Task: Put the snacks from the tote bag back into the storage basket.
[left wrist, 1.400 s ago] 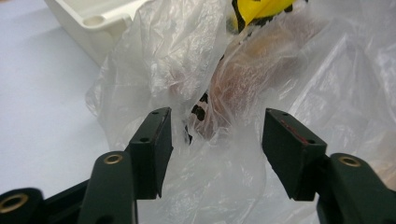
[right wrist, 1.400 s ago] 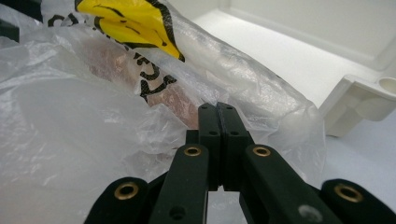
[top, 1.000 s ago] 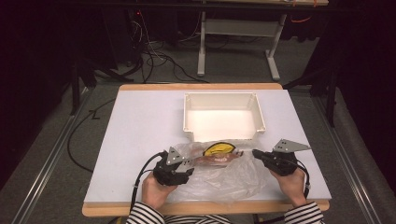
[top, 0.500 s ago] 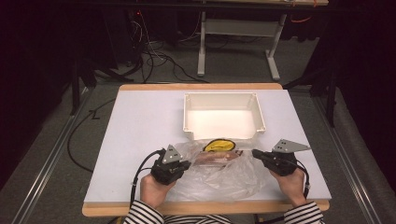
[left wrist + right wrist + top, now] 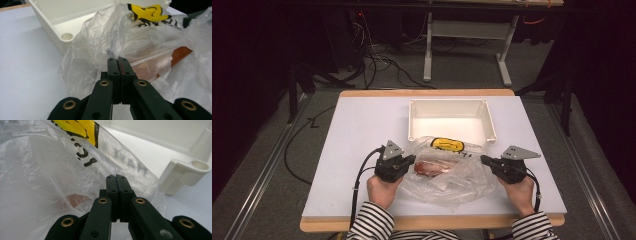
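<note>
Hand-held gripper pair pinches a clear plastic bag (image 5: pixel 447 172) on the bench (image 5: pixel 357 130).
Left hand-held gripper (image 5: pixel 413 161), jaws just closed, and right hand-held gripper (image 5: pixel 483 159) each clamp the film, just before the white tray (image 5: pixel 449 103).

Both hands sit near the table's near edge, left gripper (image 5: pixel 411 161) pointing right, right gripper (image 5: pixel 486 160) pointing left, jaws on both clamped together, striped sleeves behind.
</note>
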{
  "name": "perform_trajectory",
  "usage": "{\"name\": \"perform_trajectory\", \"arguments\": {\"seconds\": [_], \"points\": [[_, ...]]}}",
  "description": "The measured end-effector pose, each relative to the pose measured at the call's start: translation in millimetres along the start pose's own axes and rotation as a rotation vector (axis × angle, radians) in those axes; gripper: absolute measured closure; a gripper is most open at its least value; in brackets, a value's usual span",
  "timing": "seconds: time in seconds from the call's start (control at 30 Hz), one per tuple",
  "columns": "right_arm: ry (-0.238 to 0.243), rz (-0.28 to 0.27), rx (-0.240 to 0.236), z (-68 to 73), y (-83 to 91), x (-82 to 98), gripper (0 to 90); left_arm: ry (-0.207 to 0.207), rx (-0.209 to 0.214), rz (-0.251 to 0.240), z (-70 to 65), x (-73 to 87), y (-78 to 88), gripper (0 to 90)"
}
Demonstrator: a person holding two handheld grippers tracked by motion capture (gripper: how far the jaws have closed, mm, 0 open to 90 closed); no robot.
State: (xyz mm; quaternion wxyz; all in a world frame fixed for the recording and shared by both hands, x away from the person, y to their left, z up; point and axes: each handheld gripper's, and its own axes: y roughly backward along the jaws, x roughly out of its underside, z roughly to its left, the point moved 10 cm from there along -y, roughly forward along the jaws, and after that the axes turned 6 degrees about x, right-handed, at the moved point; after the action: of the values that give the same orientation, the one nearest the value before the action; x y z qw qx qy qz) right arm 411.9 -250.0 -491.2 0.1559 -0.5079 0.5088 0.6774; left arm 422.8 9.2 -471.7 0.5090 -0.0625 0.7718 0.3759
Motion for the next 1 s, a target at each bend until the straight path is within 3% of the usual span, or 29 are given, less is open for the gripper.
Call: {"name": "perform_trajectory", "arguments": {"seconds": [0.13,0.43,0.63,0.77,1.0], "points": [[-0.014,0.014,0.012,-3.6,-6.7,3.0,90.0,0.038,-0.002,-0.003,9.0,1.9,-10.2,89.4],[-0.056,0.055,0.023,-10.8,-19.5,17.5,90.0,0.083,-0.025,0.016,28.6,9.6,-31.3,89.4],[-0.057,0.086,0.027,-8.7,-27.1,22.2,90.0,0.114,-0.040,0.045,42.2,20.4,-42.9,89.5],[-0.062,0.084,0.025,-9.8,-29.9,24.1,90.0,0.142,-0.025,0.056,43.8,31.3,-46.7,89.5],[-0.074,0.102,0.015,-9.3,-31.0,33.7,90.0,0.137,-0.015,0.059,35.1,45.3,-38.2,89.5]]}}
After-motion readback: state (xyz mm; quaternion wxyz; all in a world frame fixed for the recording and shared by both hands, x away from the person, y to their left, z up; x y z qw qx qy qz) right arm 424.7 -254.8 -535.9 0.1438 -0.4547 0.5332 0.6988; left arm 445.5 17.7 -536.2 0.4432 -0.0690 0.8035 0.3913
